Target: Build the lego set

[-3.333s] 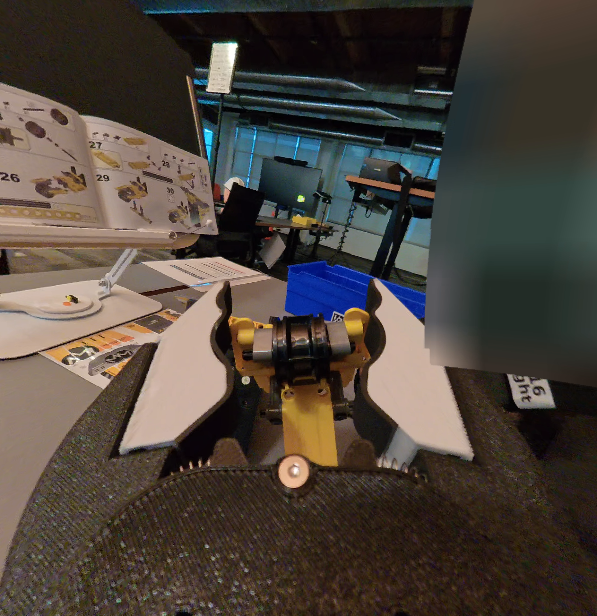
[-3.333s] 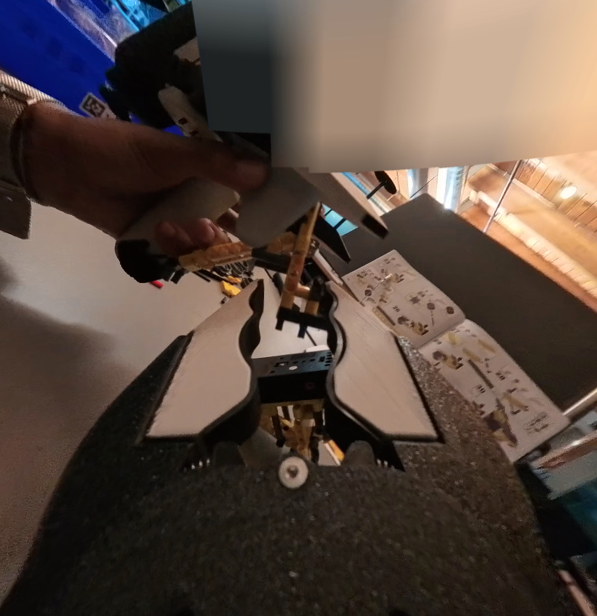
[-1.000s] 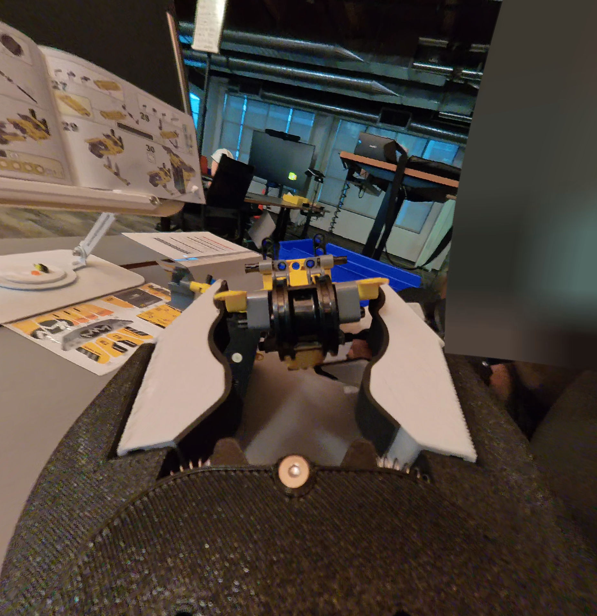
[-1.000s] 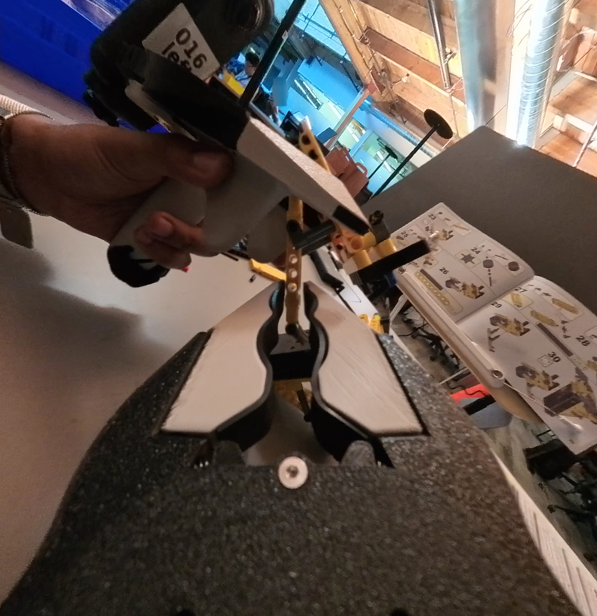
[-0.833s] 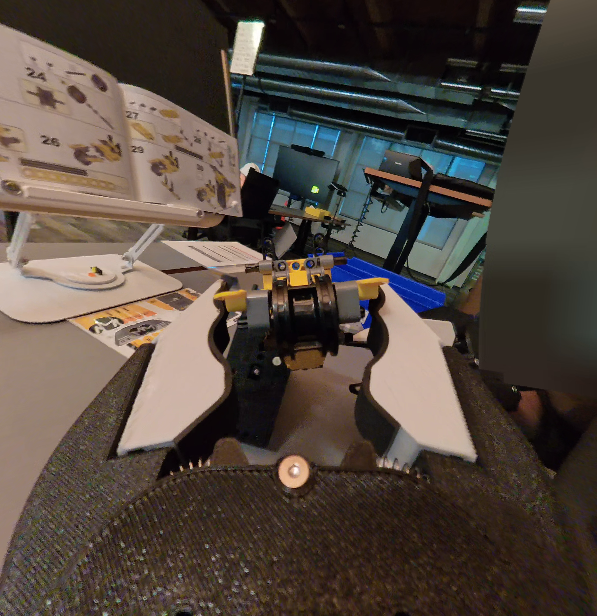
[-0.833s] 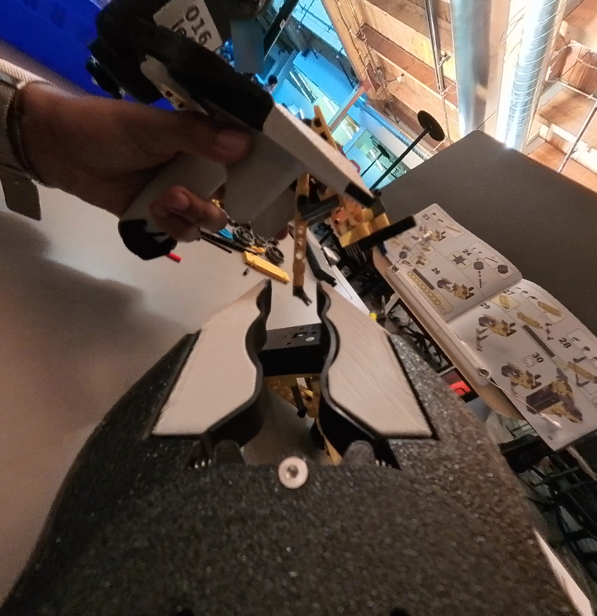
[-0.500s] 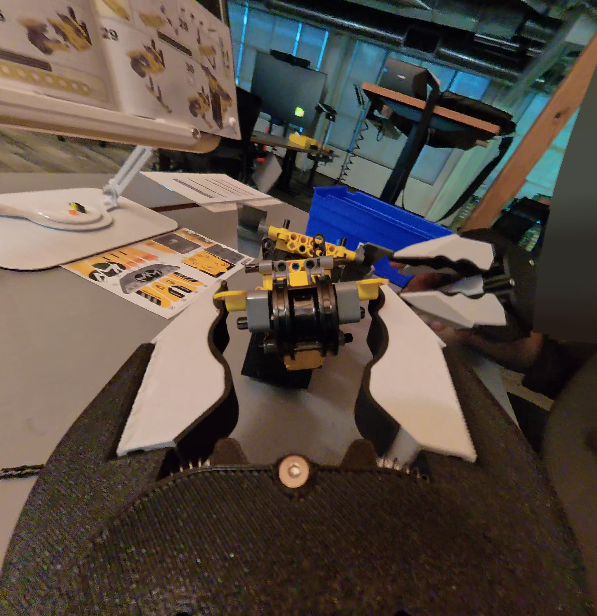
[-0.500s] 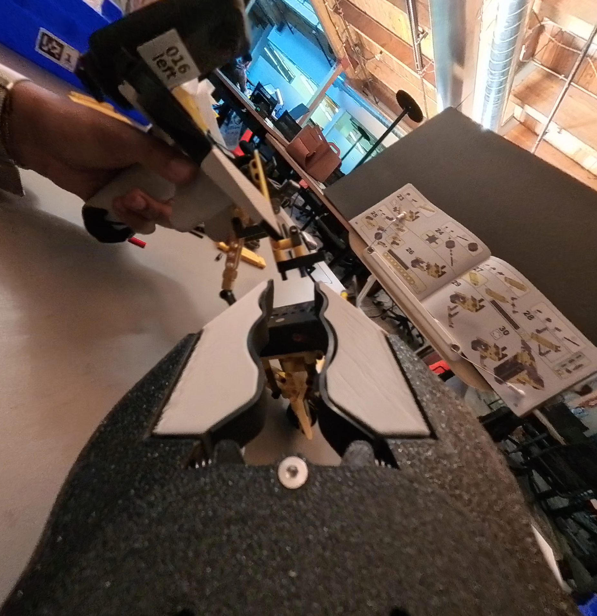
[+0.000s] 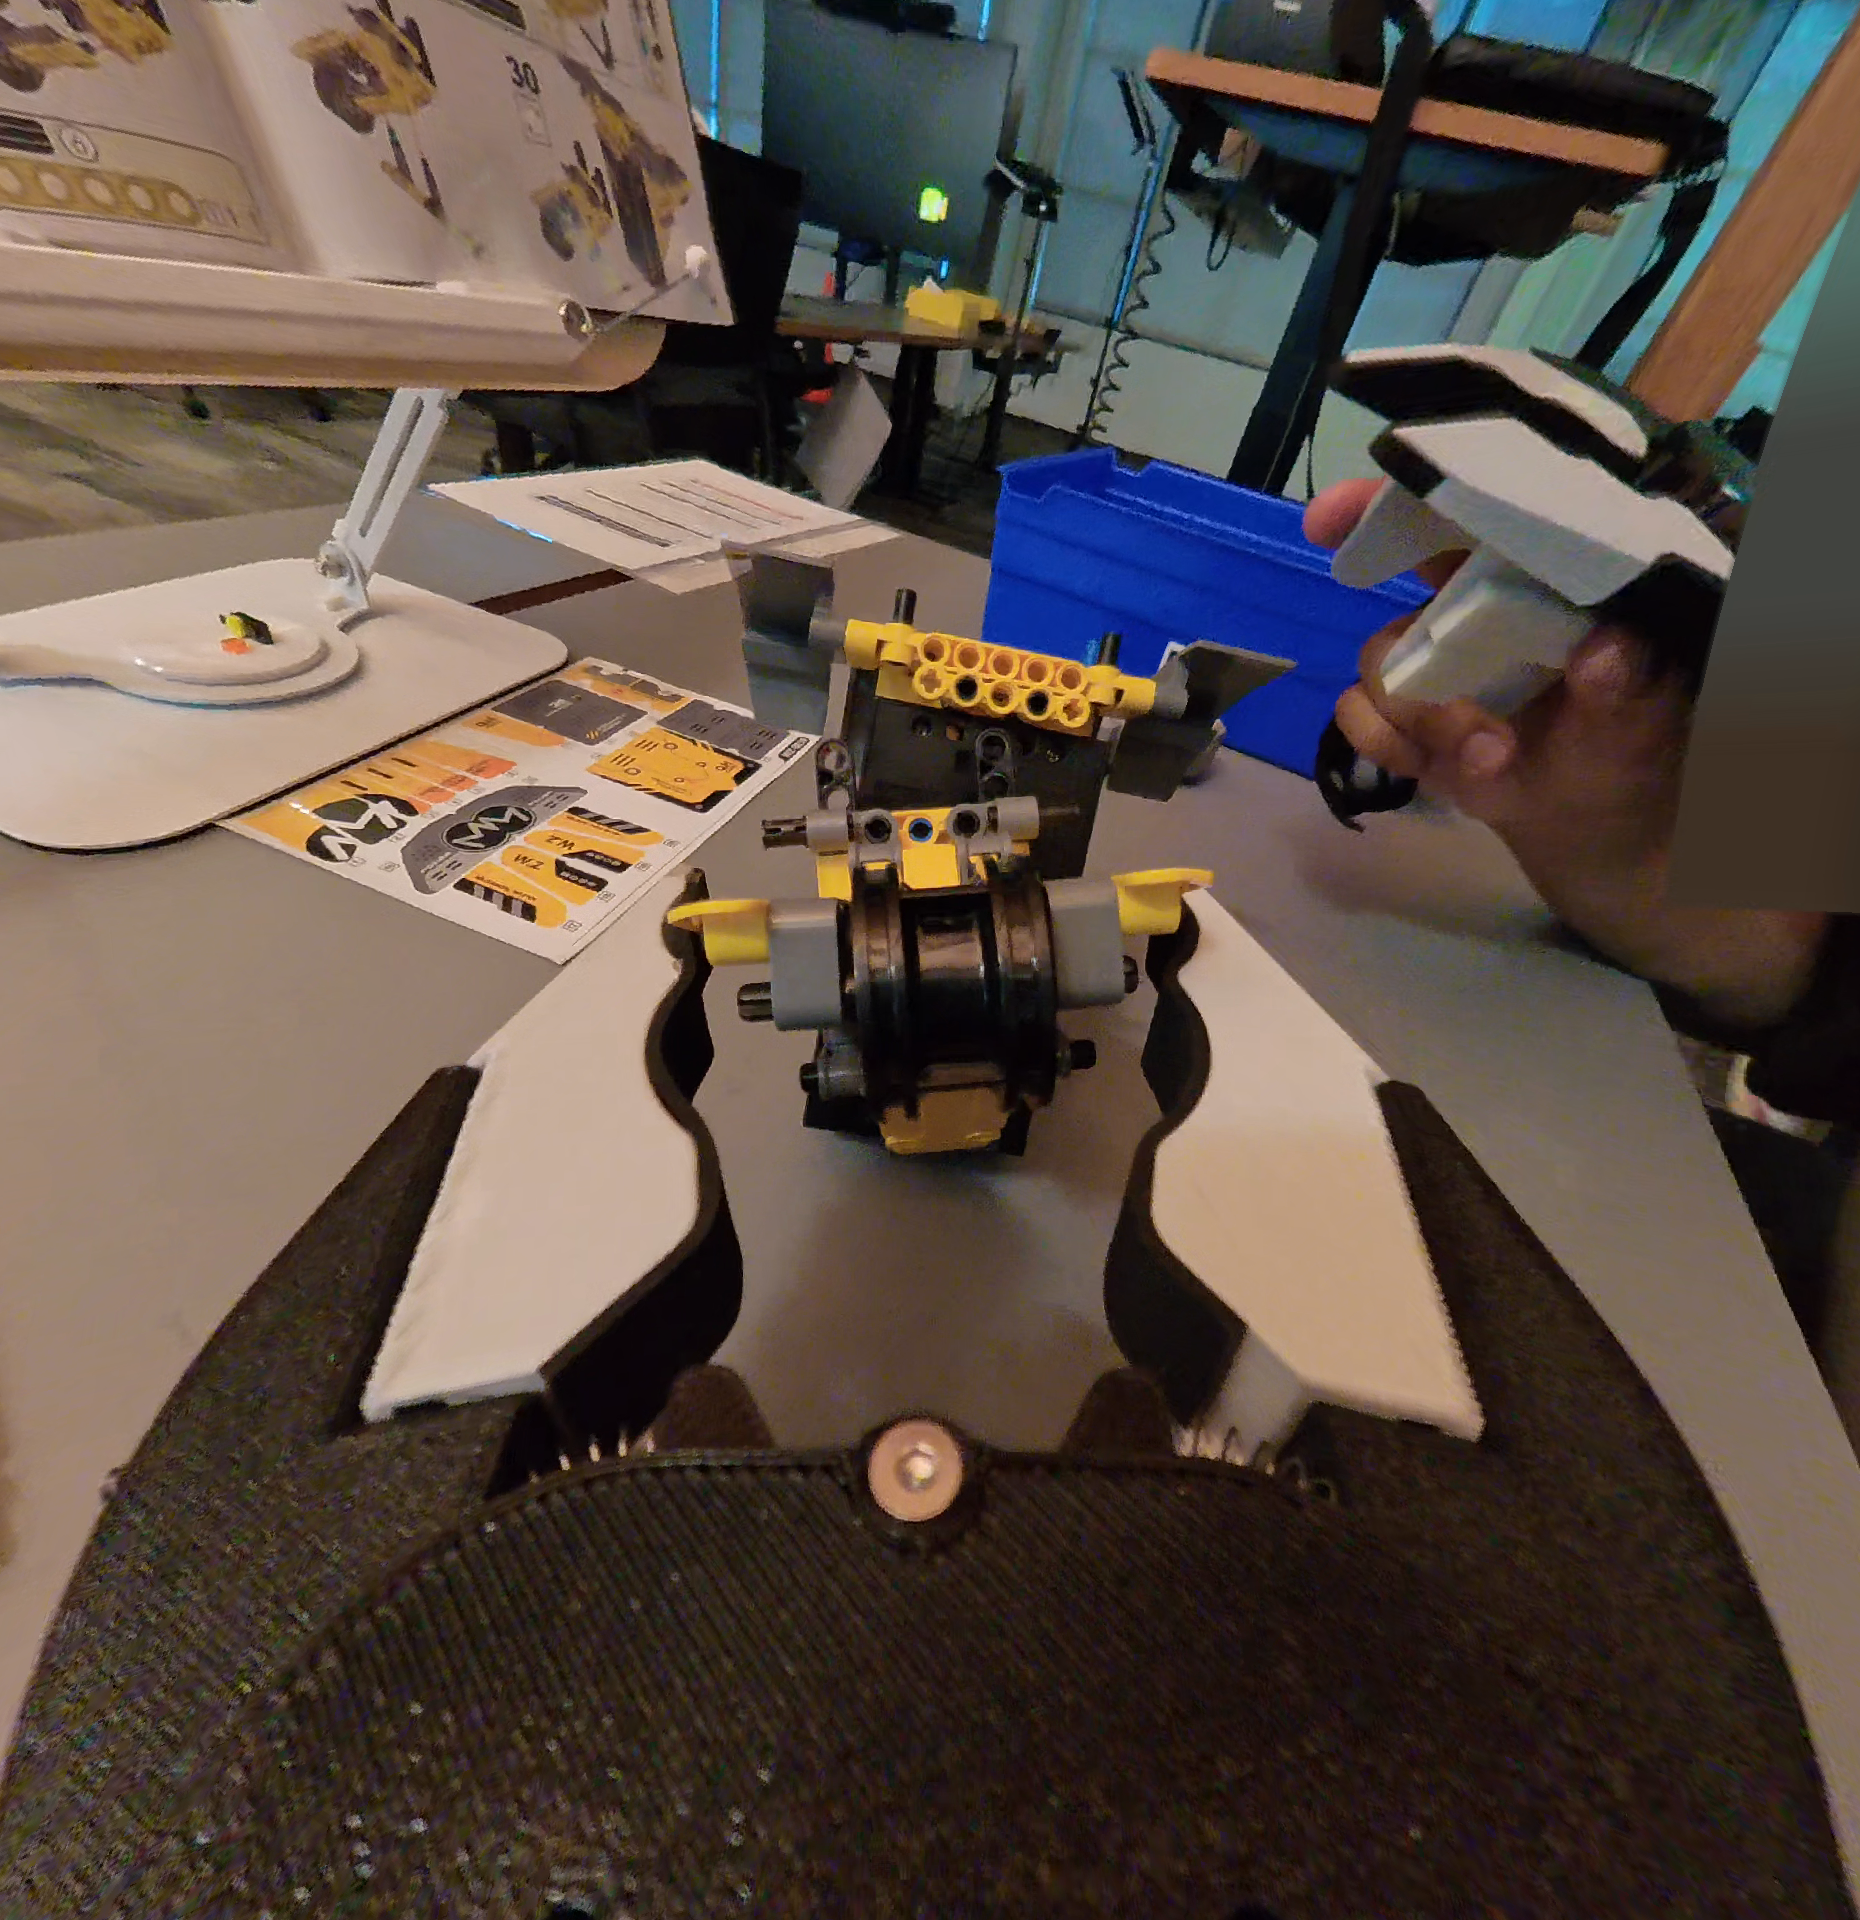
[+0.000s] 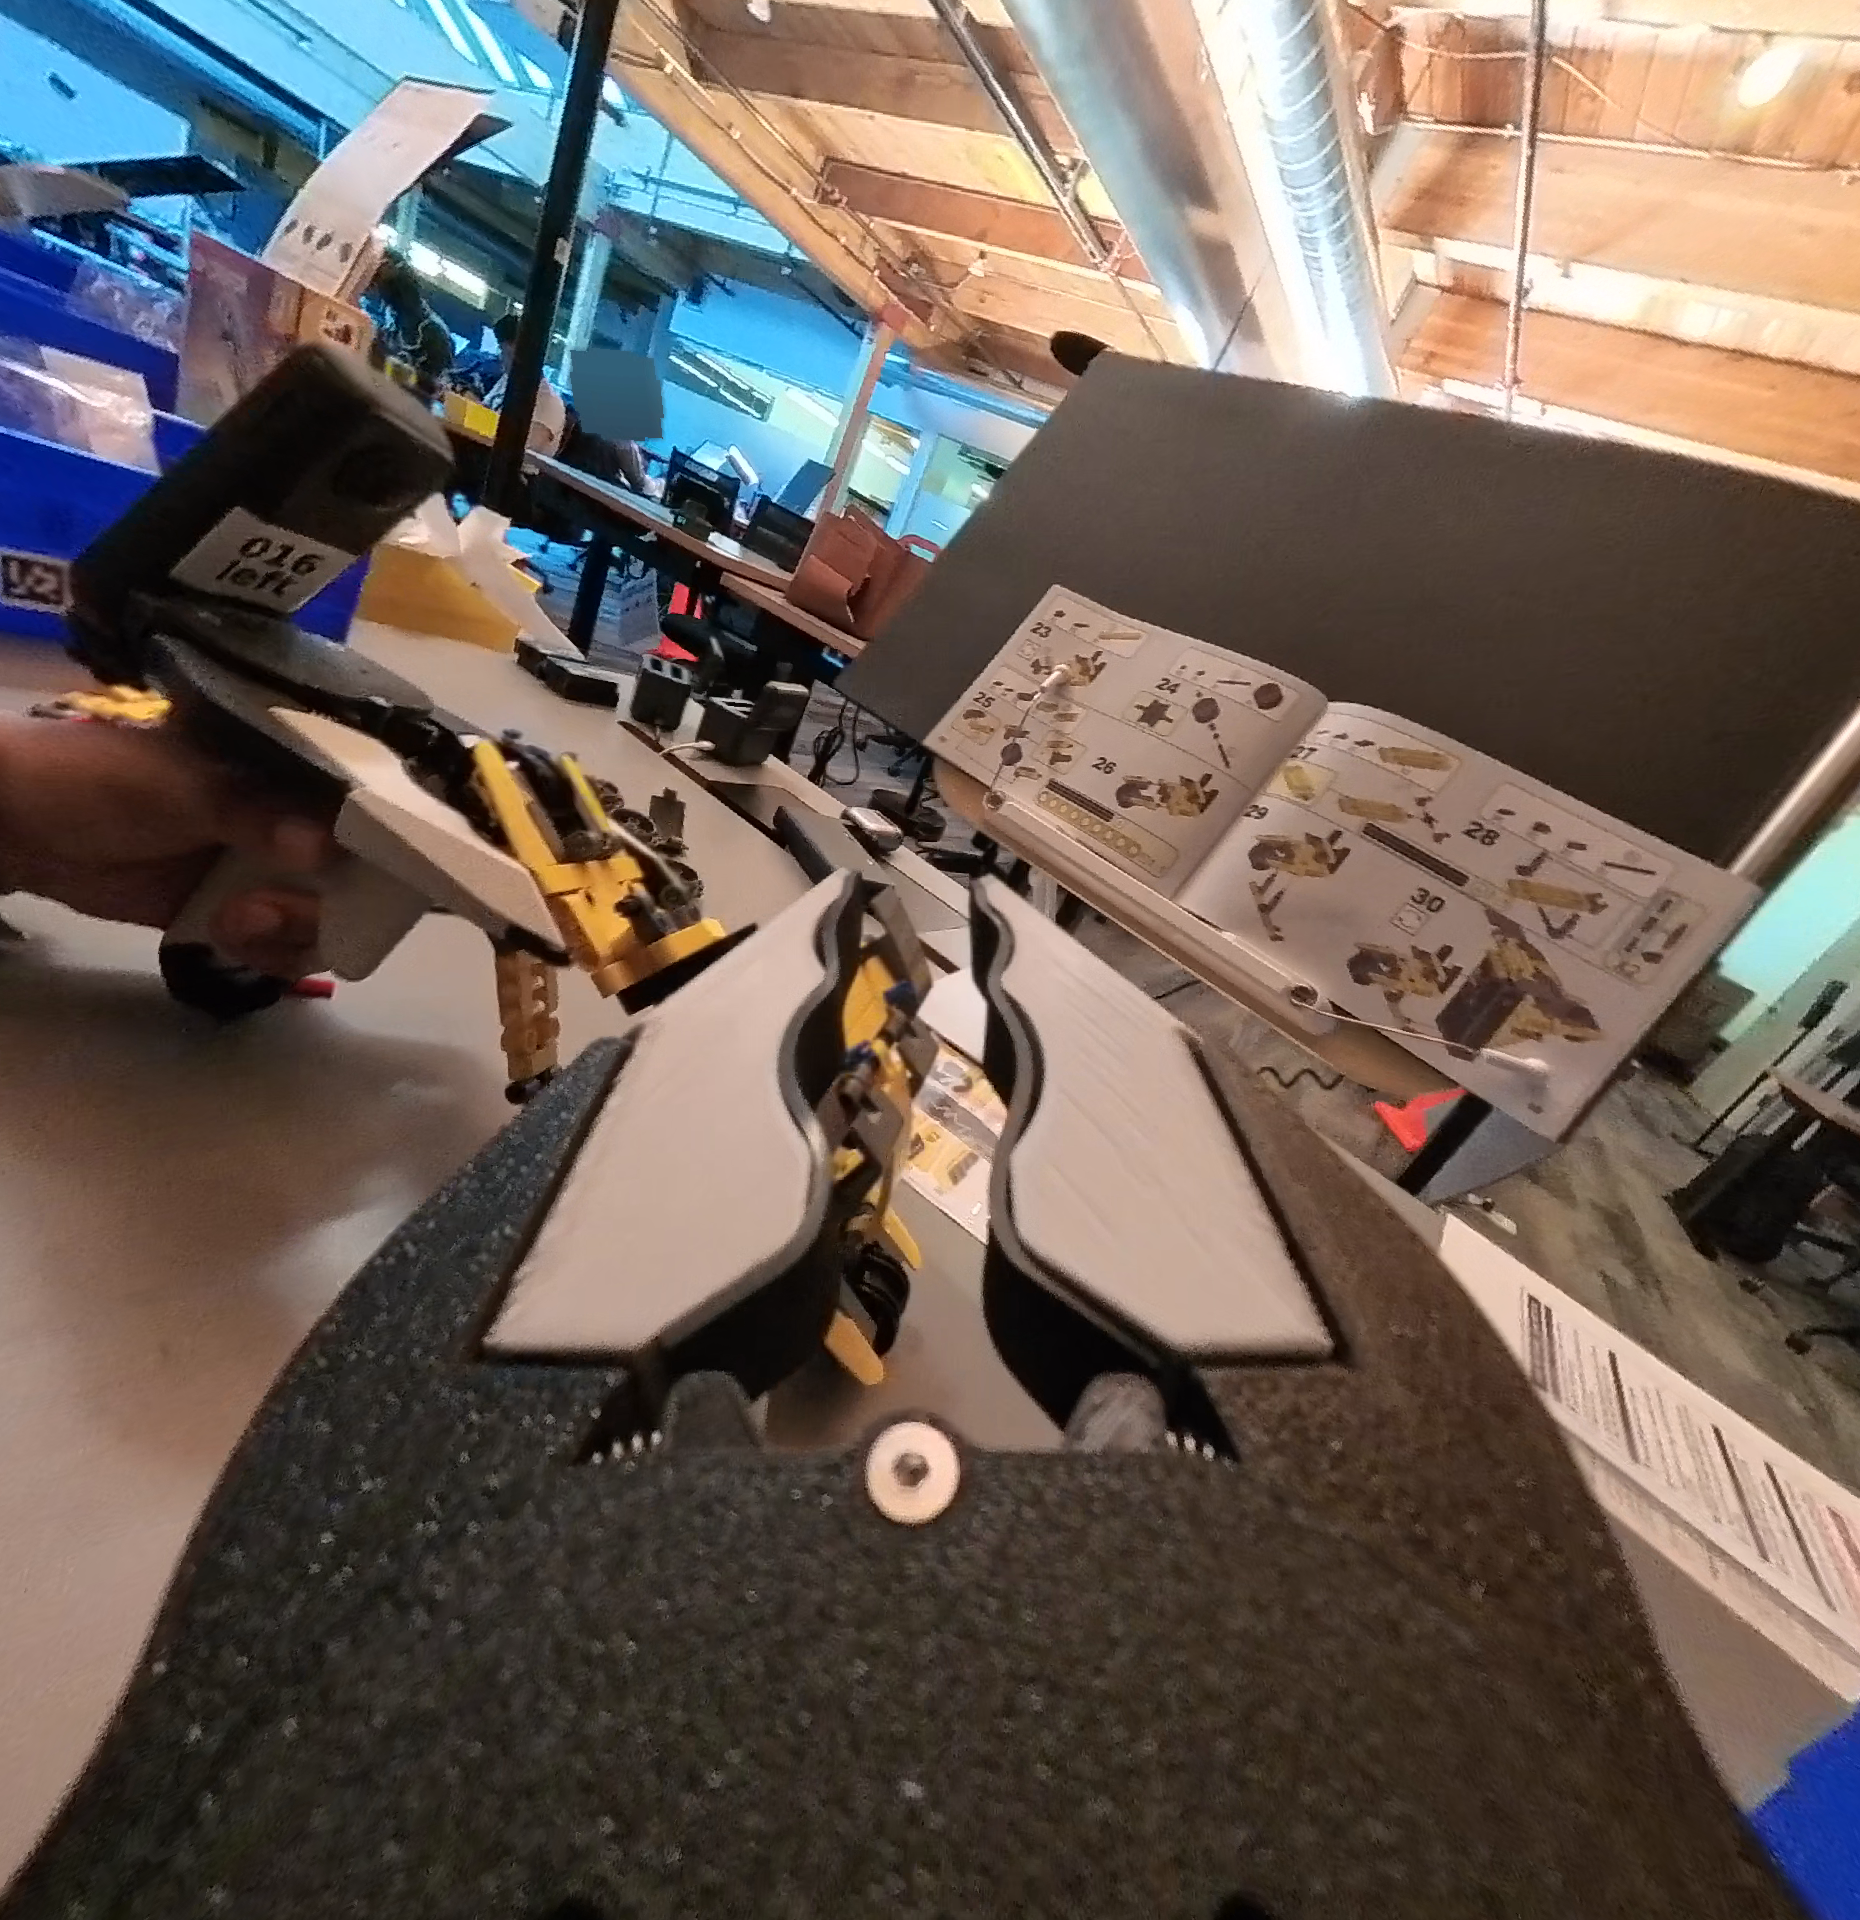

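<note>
My left gripper (image 9: 941,914) is shut on a yellow, grey and black wheel assembly (image 9: 947,997), its fingertips pressing the yellow side tabs, low over the grey table (image 9: 178,1091). Just behind it a black and yellow brick chassis (image 9: 973,732) stands on the table by itself. My right gripper (image 10: 915,888) is open and empty; the chassis (image 10: 874,1081) shows below through its gap. In the left wrist view the right gripper (image 9: 1367,410) is raised in a hand at the right of the chassis. In the right wrist view the left gripper (image 10: 521,831) holds the wheel assembly (image 10: 604,894) at the left.
An open instruction booklet (image 9: 334,125) sits on a white stand (image 9: 230,665) at the far left. A sticker sheet (image 9: 510,790) lies left of the chassis. A printed paper (image 9: 677,509) and a blue bin (image 9: 1165,582) stand behind it.
My right gripper has let go of the black chassis, which now stands on the table, and has lifted away to the right. My left gripper has come down with the wheel assembly.
</note>
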